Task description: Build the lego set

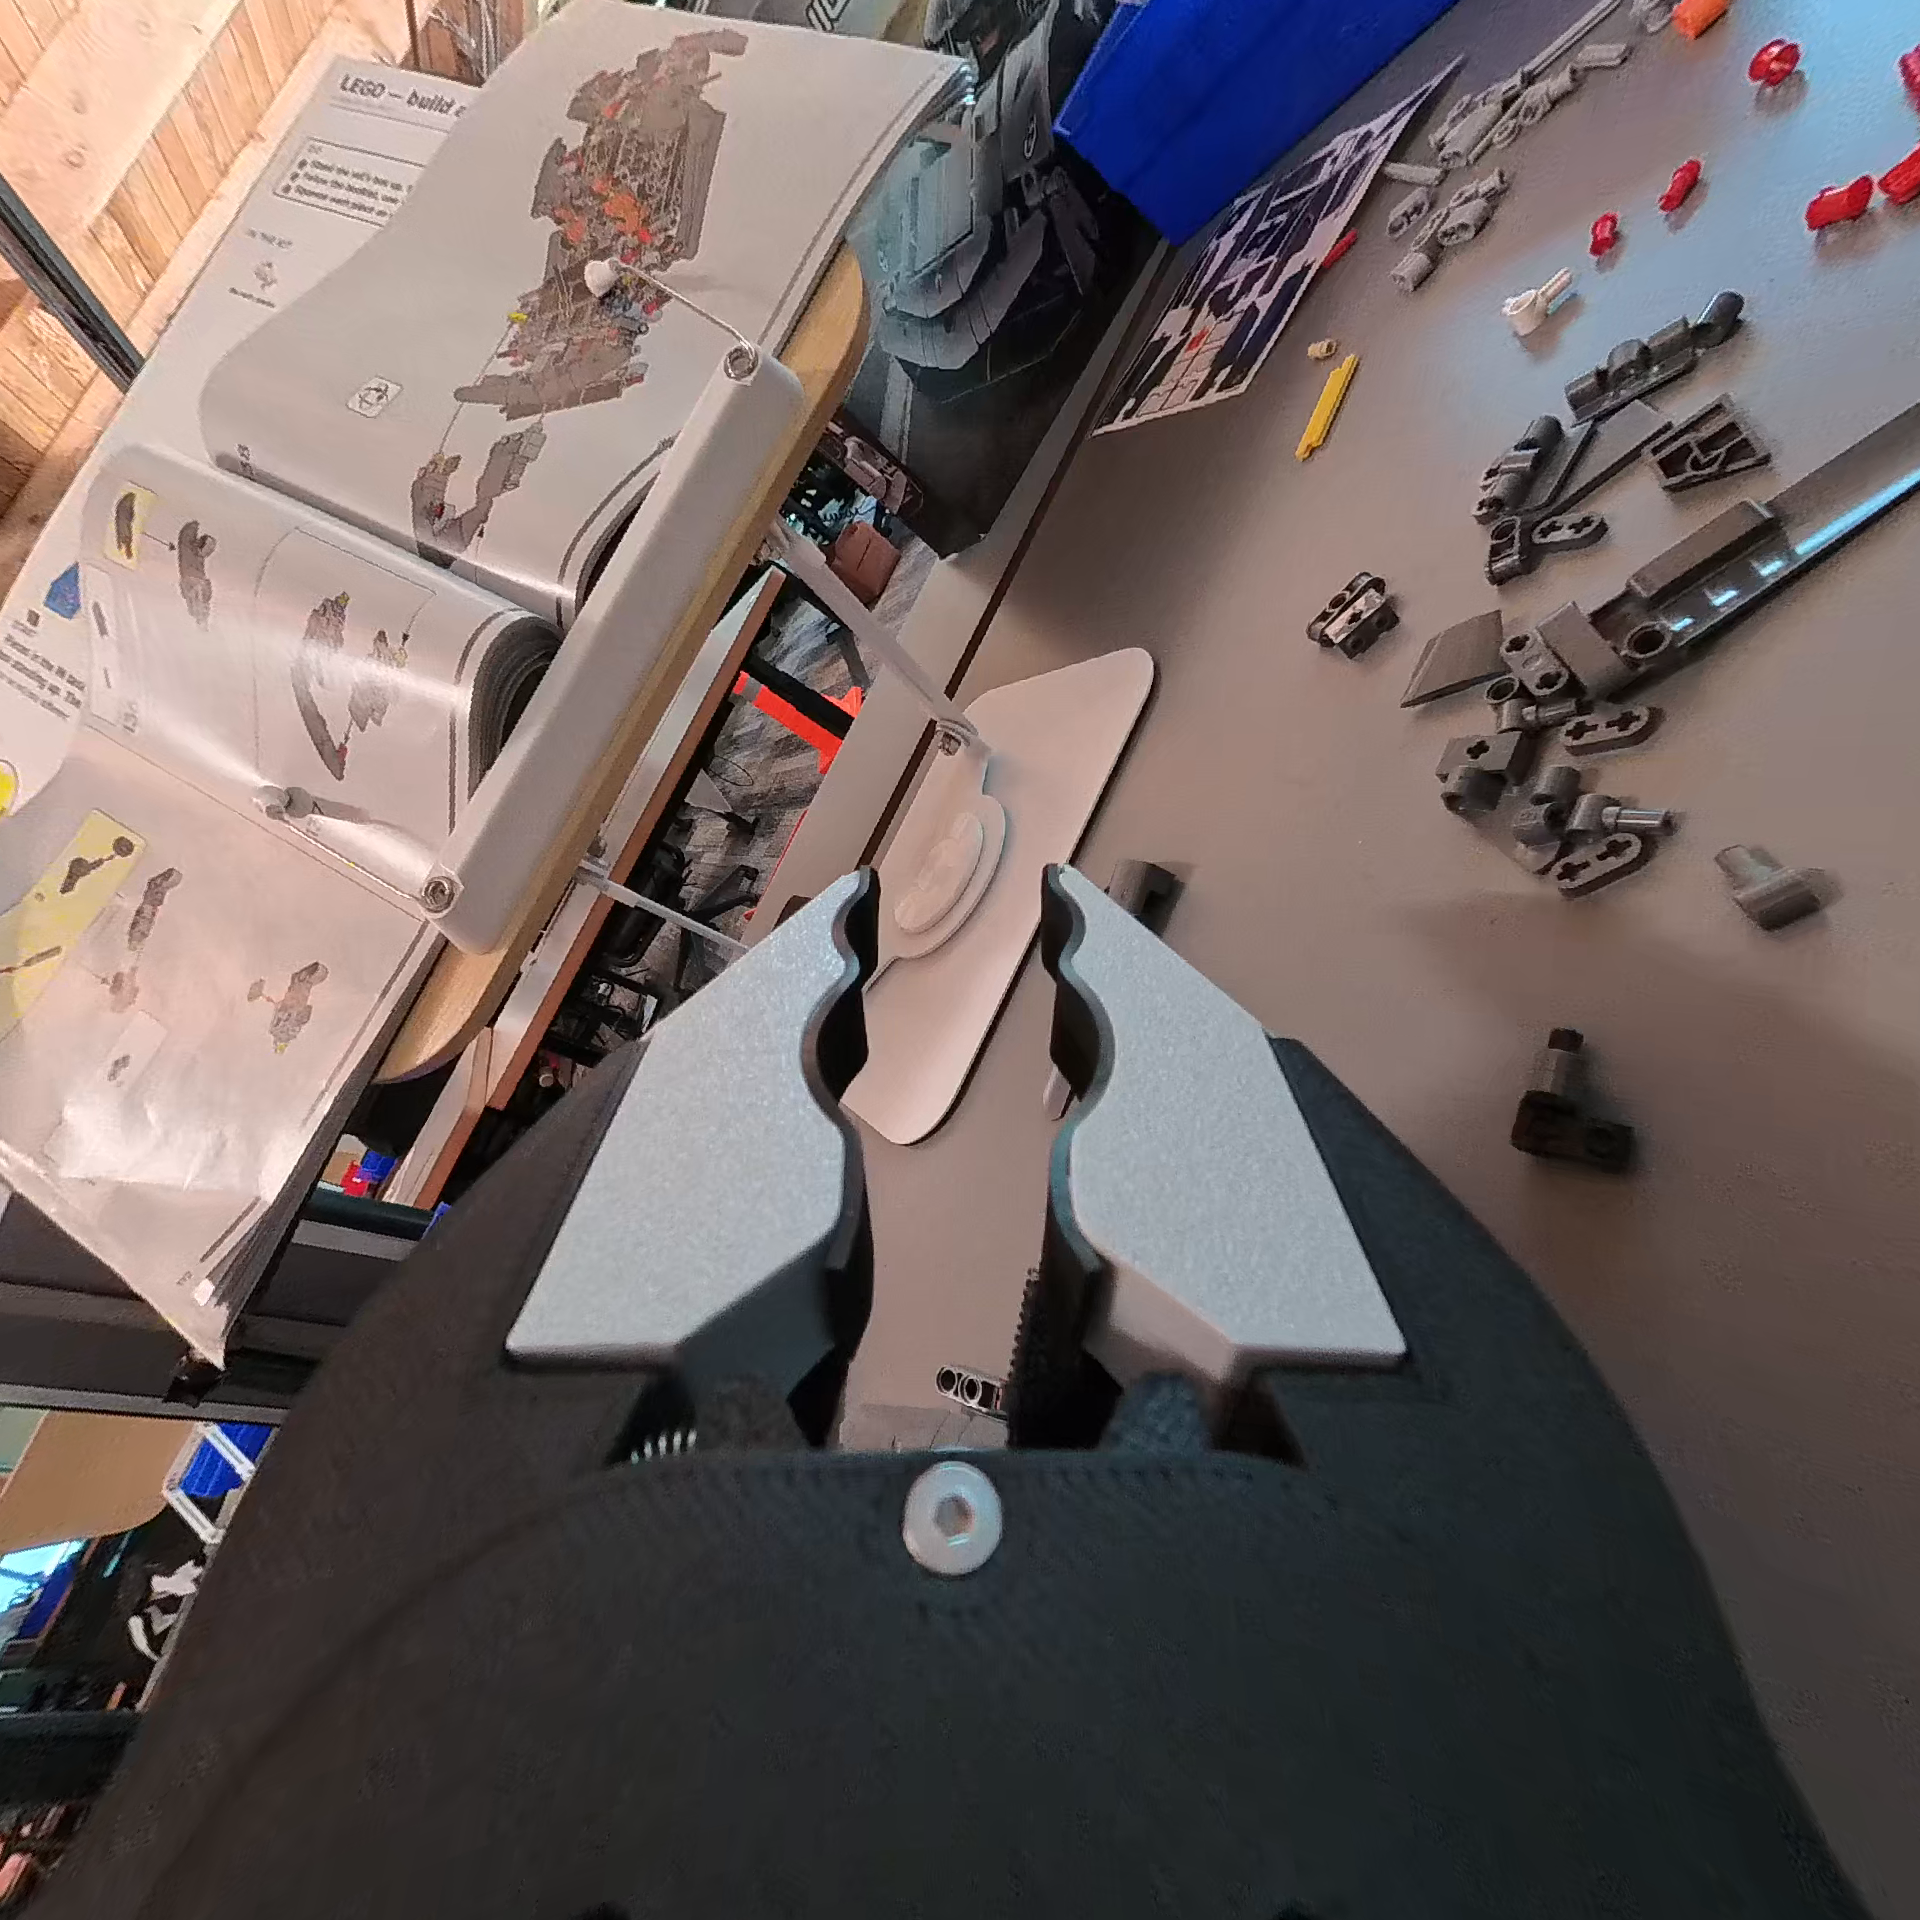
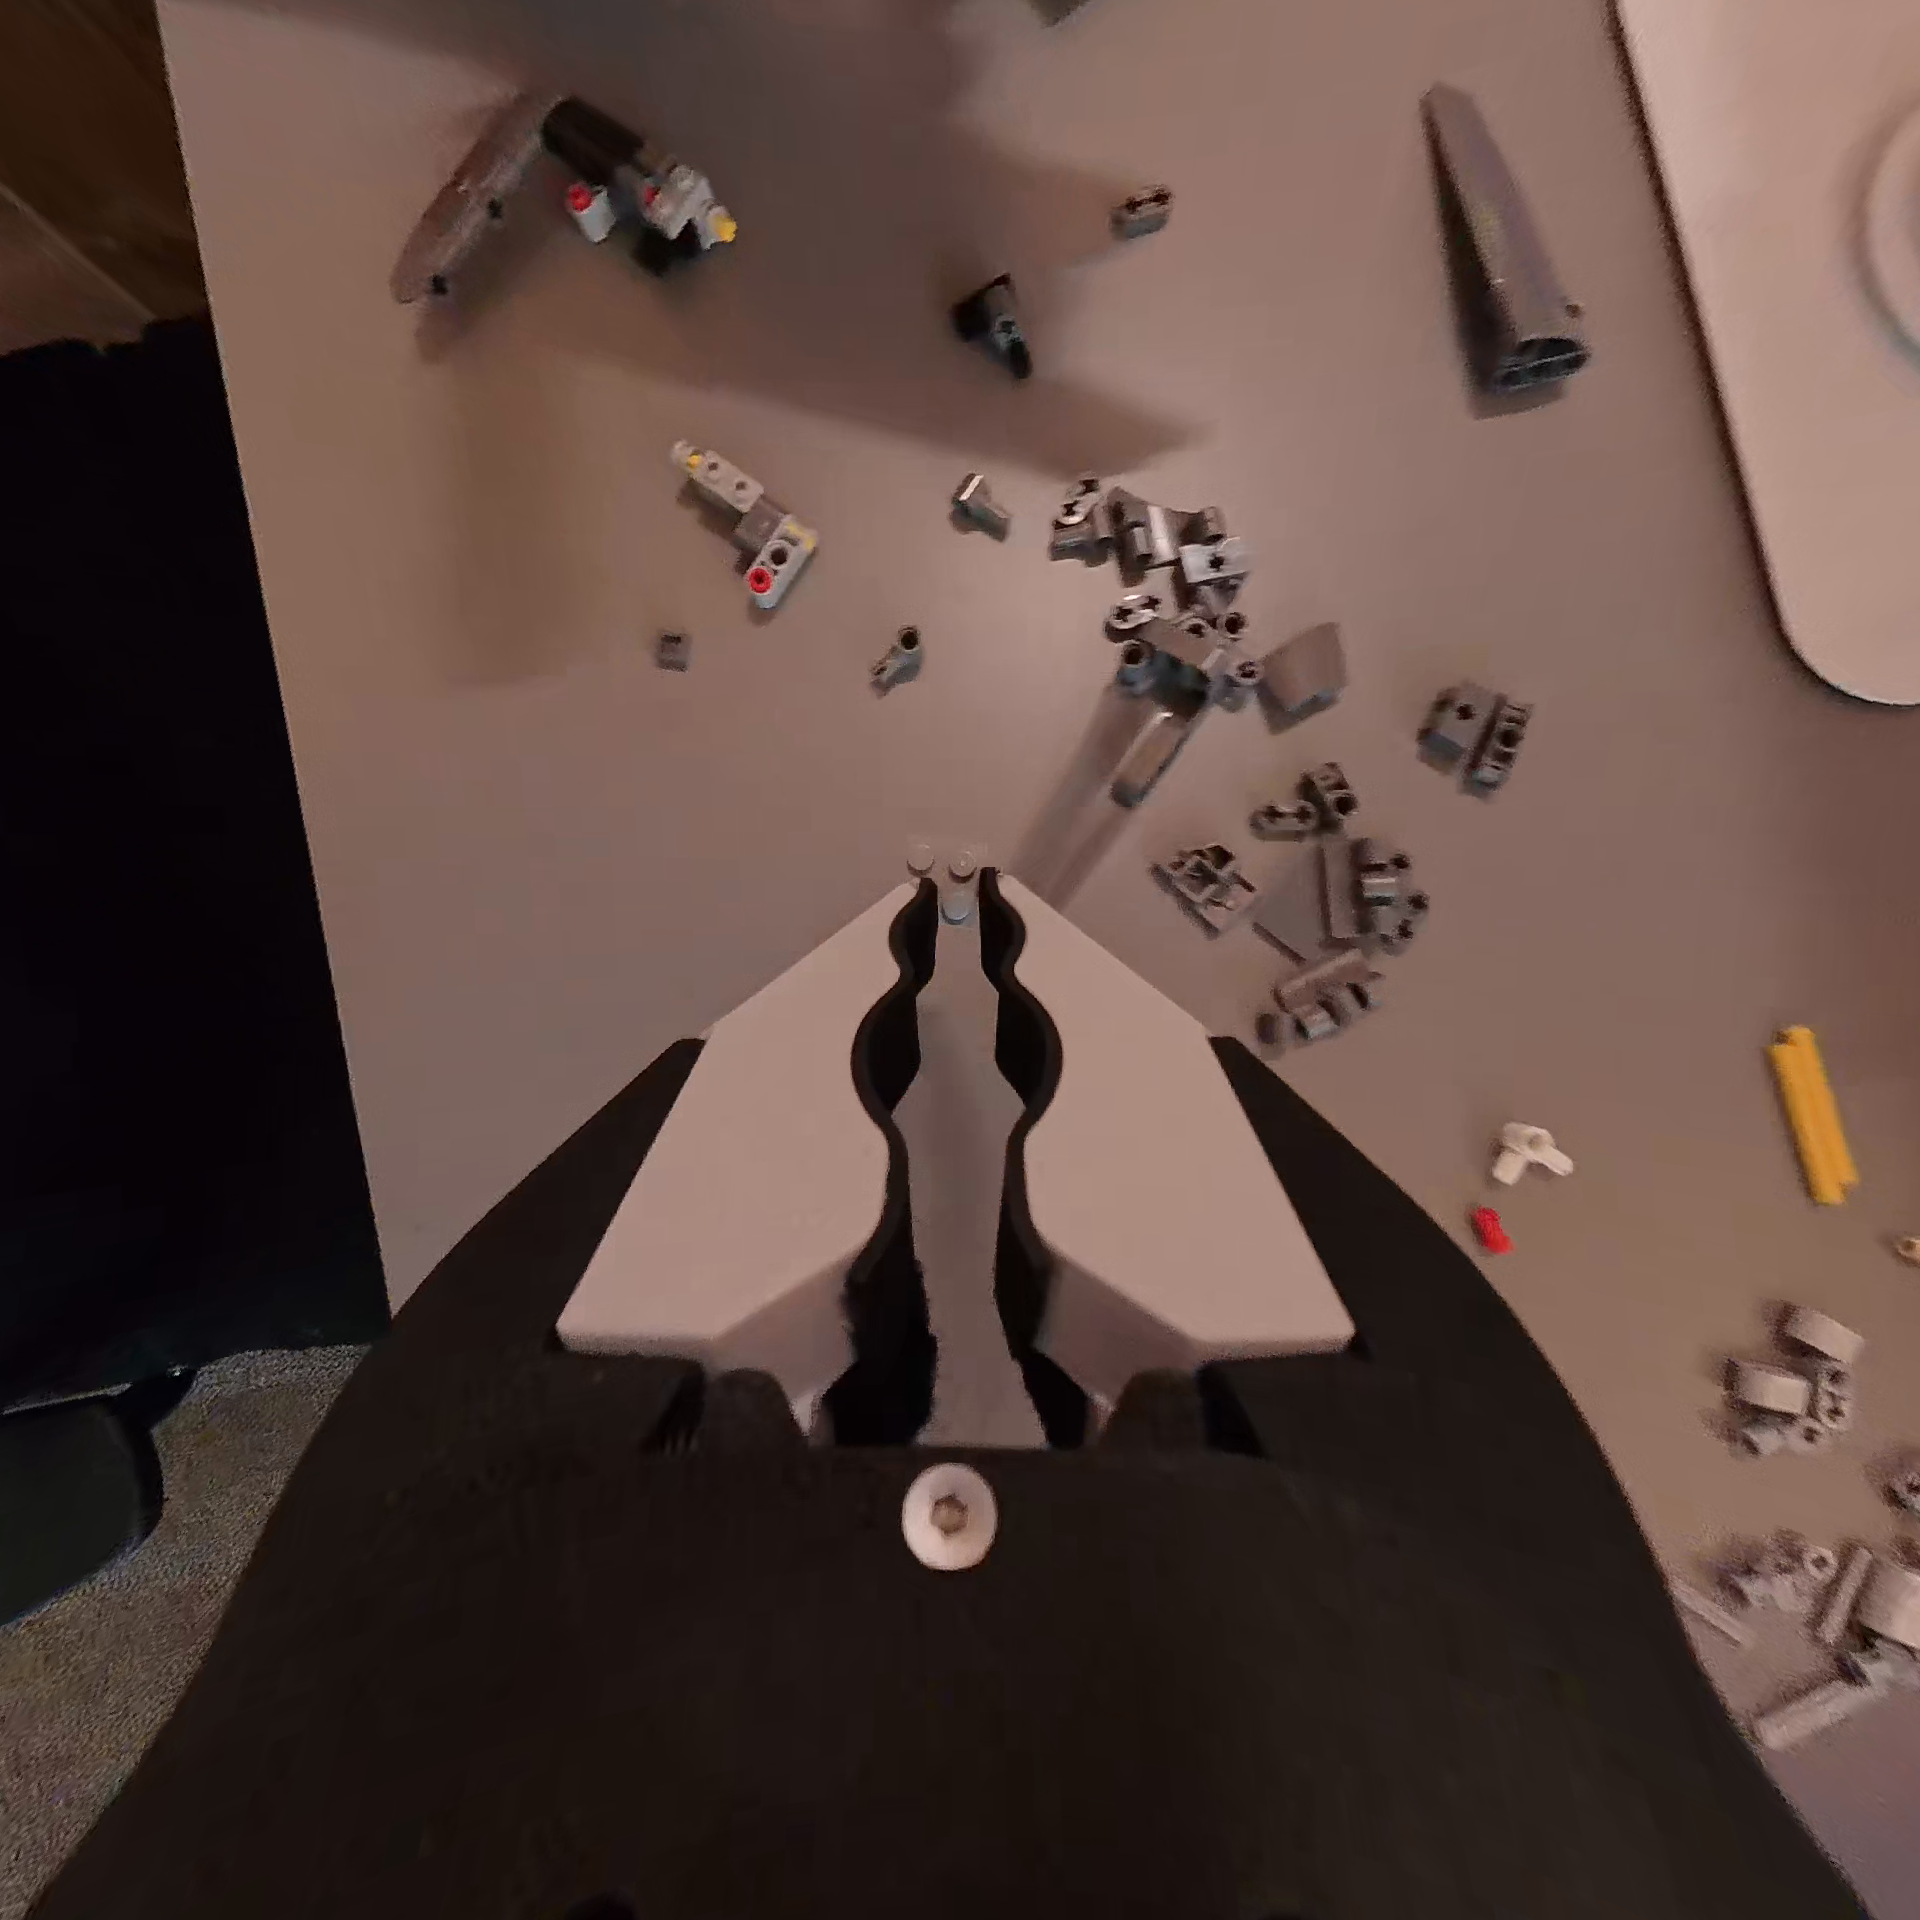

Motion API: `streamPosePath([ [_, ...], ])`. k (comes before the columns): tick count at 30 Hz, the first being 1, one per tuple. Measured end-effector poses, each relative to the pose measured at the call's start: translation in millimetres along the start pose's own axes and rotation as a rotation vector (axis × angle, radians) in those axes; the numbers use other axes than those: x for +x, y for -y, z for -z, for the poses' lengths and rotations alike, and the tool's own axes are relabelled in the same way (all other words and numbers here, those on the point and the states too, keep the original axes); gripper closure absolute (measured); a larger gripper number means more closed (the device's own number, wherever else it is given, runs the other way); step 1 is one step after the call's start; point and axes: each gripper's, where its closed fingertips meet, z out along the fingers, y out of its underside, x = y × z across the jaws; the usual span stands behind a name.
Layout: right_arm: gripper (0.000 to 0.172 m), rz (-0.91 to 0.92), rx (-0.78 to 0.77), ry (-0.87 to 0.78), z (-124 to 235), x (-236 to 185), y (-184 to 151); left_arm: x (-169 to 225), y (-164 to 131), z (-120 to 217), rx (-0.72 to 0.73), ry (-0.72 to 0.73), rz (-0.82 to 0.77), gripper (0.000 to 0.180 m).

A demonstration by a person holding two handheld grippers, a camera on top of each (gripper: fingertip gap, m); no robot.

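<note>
In the right wrist view, my right gripper [image 2: 953,881] is shut on a small light grey studded plate [image 2: 943,862], which sticks out just past the fingertips above the grey table [image 2: 582,810]. In the left wrist view, my left gripper [image 1: 961,883] is open, with nothing between its fingertips. It hangs over the white base plate of a book stand [image 1: 1049,790]. A small dark grey piece [image 1: 1143,883] lies just past its right fingertip.
An open instruction booklet [image 1: 343,582] rests on the stand at left. Several loose grey pieces [image 1: 1558,707] and red pieces [image 1: 1839,197], a sticker sheet [image 1: 1257,281] and a blue bin [image 1: 1216,114] are on the table. Small part-built assemblies [image 2: 644,208] and a yellow axle [image 2: 1813,1112] also lie there. Some 20 centimetres of space lies between my two pairs of fingers.
</note>
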Motion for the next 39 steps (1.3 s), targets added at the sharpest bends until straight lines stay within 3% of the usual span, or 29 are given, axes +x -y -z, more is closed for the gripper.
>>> streamPosePath([
  [9,0.166,0.084,-0.067,0.085,-29,-39,-8,0,-1,0,-0.005,-0.001,-0.006,0.151],
  [25,0.167,0.157,-0.133,0.154,-55,-55,-10,2,2,2,-0.002,-0.015,-0.014,0.152],
  [34,0.166,0.185,-0.169,0.154,-56,-57,-11,38,23,23,-0.041,-0.191,-0.12,0.151],
  [39,0.166,0.202,-0.165,0.142,-57,-57,-11,51,29,44,-0.028,-0.209,-0.109,0.152],
])
